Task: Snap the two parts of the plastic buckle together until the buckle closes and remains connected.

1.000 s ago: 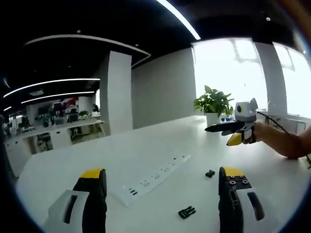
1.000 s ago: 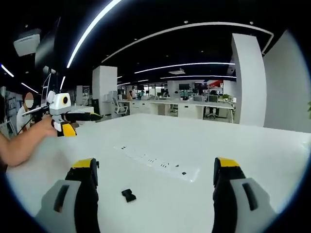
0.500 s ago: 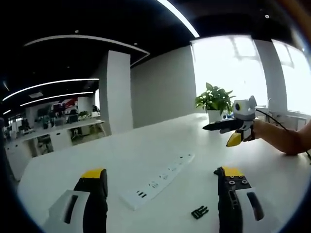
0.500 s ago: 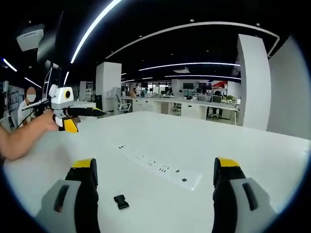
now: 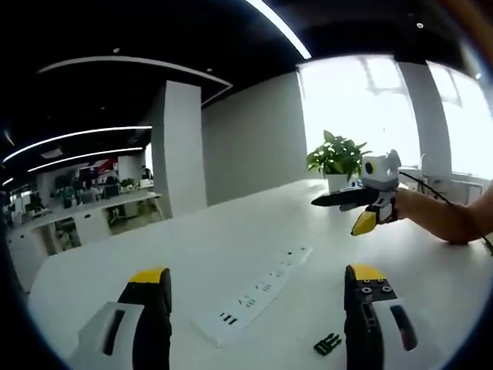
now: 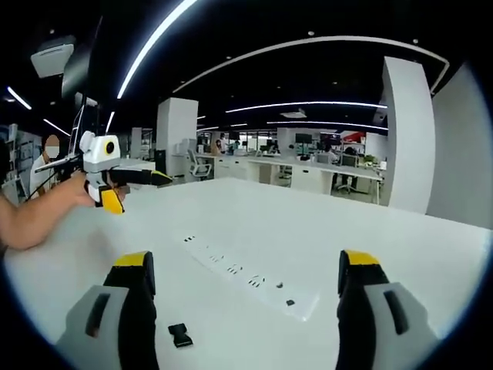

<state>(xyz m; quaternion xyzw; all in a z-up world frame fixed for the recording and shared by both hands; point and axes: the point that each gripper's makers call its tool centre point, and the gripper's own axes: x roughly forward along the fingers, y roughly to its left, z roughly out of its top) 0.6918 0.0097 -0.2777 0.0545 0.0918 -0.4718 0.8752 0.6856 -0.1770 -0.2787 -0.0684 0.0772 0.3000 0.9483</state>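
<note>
Left gripper [image 5: 254,304]: own jaws rise wide apart from the bottom of the left gripper view, yellow-tipped, nothing between them, held above the white table [image 5: 231,239]. It also appears at the left of the right gripper view, raised in a person's hand [image 6: 73,193], well above the table.

Right gripper [image 6: 245,289]: jaws spread wide in the right gripper view, empty, above the table. It also appears in the left gripper view, held aloft by a hand [image 5: 400,208] over the far right part of the table.

Buckle part [image 5: 327,344]: black, pronged, lying flat on the table just beside the inner side of the left gripper's right jaw.

Buckle part, small black [image 6: 179,335]: lying on the table near the right gripper's left jaw, untouched. Whether this is the same piece cannot be told.

Power strip [image 5: 258,289]: white, long, set into the table's middle.

Potted plant [image 5: 337,158]: green, at the table's far edge near the window.
</note>
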